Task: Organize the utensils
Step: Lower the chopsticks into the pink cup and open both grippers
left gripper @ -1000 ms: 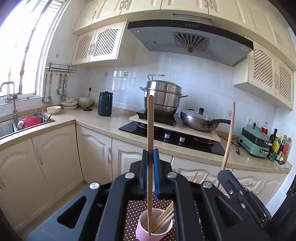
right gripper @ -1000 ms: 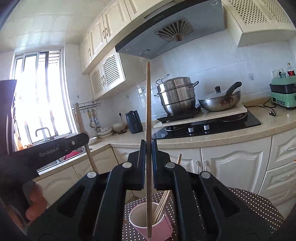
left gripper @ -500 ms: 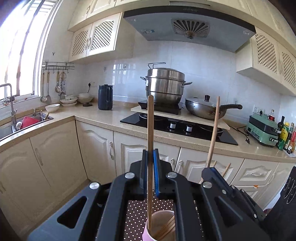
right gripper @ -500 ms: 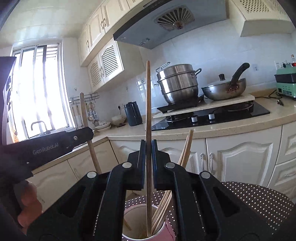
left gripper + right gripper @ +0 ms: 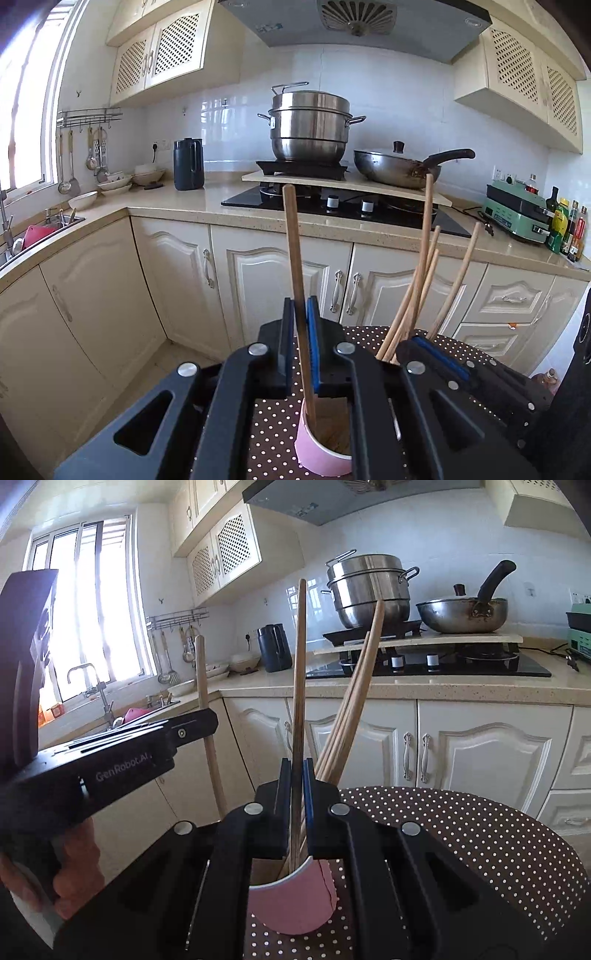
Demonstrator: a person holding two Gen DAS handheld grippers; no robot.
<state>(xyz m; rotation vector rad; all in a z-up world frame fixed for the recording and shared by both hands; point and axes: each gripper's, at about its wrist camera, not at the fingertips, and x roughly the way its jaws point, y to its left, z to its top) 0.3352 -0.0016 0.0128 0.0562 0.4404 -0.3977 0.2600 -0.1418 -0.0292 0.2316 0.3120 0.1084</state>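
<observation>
Two grippers work over a round table point(image 5: 480, 834) covered in a brown polka-dot cloth, with a kitchen counter point(image 5: 177, 206) and a black stove point(image 5: 332, 206) behind. On the cloth stands a pink cup point(image 5: 321, 450) holding several wooden chopsticks point(image 5: 351, 709) that lean to one side. The left gripper point(image 5: 301, 332) is clenched on one chopstick point(image 5: 295, 266), upright, its lower end inside the cup. The right gripper point(image 5: 296, 794) is clenched on another chopstick point(image 5: 300, 672), which also reaches down into the cup.
</observation>
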